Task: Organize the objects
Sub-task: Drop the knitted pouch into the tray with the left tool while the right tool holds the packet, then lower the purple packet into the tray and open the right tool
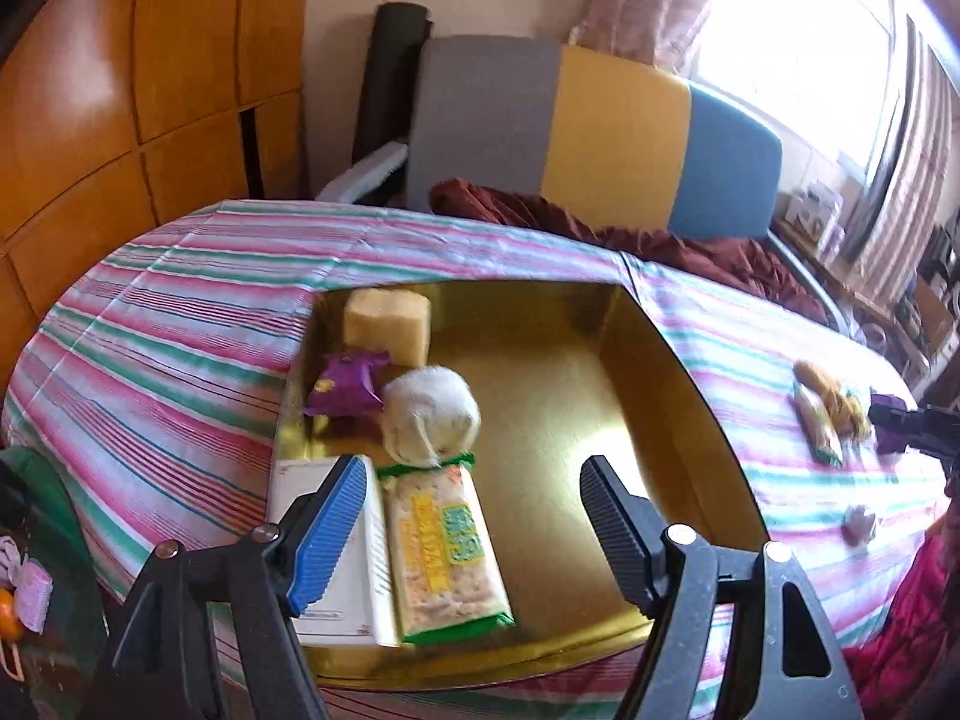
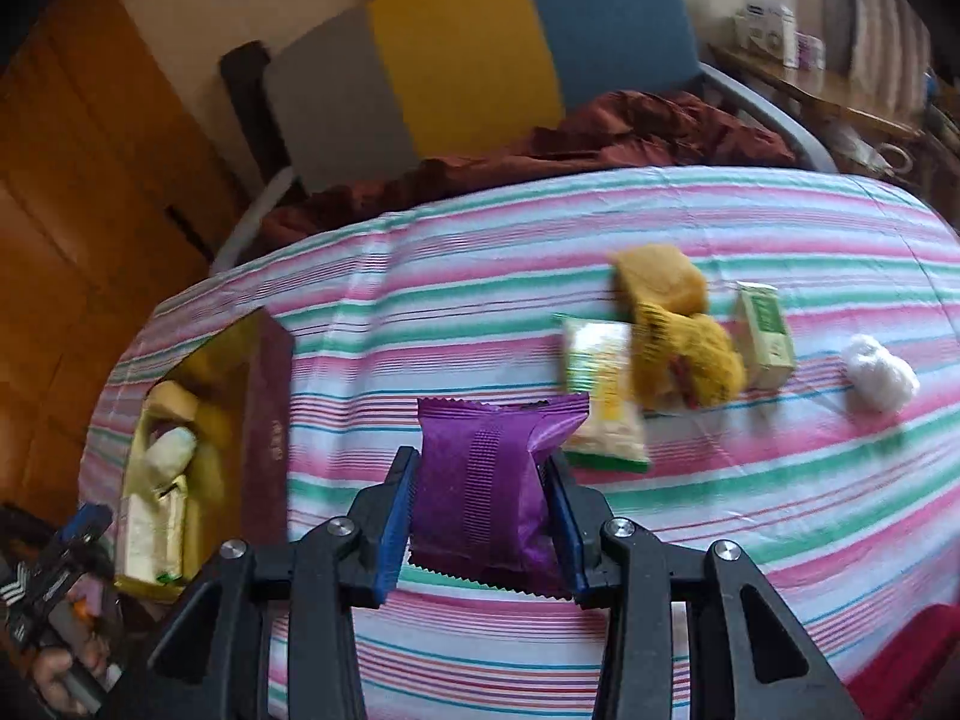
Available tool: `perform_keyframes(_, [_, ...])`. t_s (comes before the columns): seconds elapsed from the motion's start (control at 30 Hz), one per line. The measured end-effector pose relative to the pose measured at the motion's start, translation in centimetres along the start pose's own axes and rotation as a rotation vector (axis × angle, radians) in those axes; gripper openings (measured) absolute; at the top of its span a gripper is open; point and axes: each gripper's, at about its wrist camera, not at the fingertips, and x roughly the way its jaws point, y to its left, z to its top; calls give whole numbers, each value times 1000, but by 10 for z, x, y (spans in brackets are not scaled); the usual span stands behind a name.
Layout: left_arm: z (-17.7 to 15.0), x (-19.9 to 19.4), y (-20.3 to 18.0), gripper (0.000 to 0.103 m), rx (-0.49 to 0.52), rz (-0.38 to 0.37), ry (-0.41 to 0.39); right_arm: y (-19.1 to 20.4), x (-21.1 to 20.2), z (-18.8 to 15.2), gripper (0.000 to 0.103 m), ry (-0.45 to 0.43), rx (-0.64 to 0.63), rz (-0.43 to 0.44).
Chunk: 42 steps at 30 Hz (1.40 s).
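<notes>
**Purple packet pinched, gold box part-filled**

Right tool [image 2: 483, 516]: pressed onto one purple packet [image 2: 486, 480], held above the striped table [image 2: 780, 510]. Left tool [image 1: 474, 516]: spread, nothing between the fingers, poised over the gold box [image 1: 570, 420].

In the box, five things along its left side: one white carton [image 1: 360, 600], one cracker pack [image 1: 444, 552], one white fluffy ball [image 1: 432, 414], one second purple packet [image 1: 345, 387], one pale yellow block [image 1: 387, 324].

Loose on the table beyond the held packet, well apart from the box: one more cracker pack [image 2: 600, 384], one yellow knitted bundle [image 2: 678, 336], one small green-and-cream carton [image 2: 765, 336], one white tuft [image 2: 879, 378].

Behind the table: one chair [image 1: 600, 126], grey, yellow and blue.
</notes>
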Motion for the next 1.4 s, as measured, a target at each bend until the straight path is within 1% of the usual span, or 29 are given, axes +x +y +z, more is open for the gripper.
perform_keyframes(0.1, [4, -8, 15, 73, -30, 19, -22, 67, 10, 0, 41, 4, -125, 111])
perform_keyframes(0.17, [4, -12, 26, 73, -53, 43, -29, 106, 22, -5, 42, 27, -197, 175])
perform_keyframes(0.23, [2, -15, 35, 73, -78, 56, -30, 144, 39, -11, 42, 64, -260, 219])
perform_keyframes(0.37, [-5, -15, 52, 73, -112, 58, -19, 195, 85, -32, 42, 165, -327, 245])
perform_keyframes(0.43, [-9, -15, 57, 73, -120, 64, -14, 213, 110, -45, 42, 217, -352, 246])
perform_keyframes(0.53, [-13, -15, 60, 73, -126, 80, -15, 228, 138, -63, 43, 289, -366, 258])
perform_keyframes(0.6, [-15, -15, 61, 73, -125, 80, -19, 234, 151, -73, 45, 323, -368, 257])
perform_keyframes(0.67, [-16, -16, 60, 73, -110, 99, -29, 238, 159, -82, 46, 352, -368, 281])
perform_keyframes(0.7, [-16, -16, 58, 73, -98, 109, -32, 239, 159, -85, 55, 349, -367, 292])
perform_keyframes(0.73, [-16, -16, 56, 73, -89, 118, -36, 240, 158, -86, 60, 342, -366, 300])
perform_keyframes(0.77, [-16, -17, 55, 73, -83, 124, -41, 240, 157, -87, 68, 337, -363, 303])
perform_keyframes(0.8, [-16, -18, 54, 73, -80, 125, -44, 240, 155, -87, 69, 329, -361, 304])
perform_keyframes(0.87, [-16, -20, 52, 73, -73, 123, -50, 240, 148, -85, 70, 305, -364, 302])
perform_keyframes(1.03, [-16, -23, 46, 73, -60, 113, -55, 231, 124, -77, 79, 226, -347, 268])
perform_keyframes(1.1, [-16, -24, 43, 73, -52, 108, -54, 223, 112, -73, 87, 190, -334, 250])
perform_keyframes(1.13, [-17, -25, 41, 73, -49, 104, -52, 218, 101, -70, 90, 171, -325, 239])
perform_keyframes(1.2, [-18, -25, 37, 73, -41, 94, -49, 209, 90, -64, 97, 134, -304, 223])
perform_keyframes(1.27, [-18, -26, 32, 73, -29, 86, -47, 195, 77, -59, 101, 91, -279, 202])
perform_keyframes(1.4, [-19, -25, 20, 73, -2, 68, -38, 157, 54, -46, 103, 15, -187, 153])
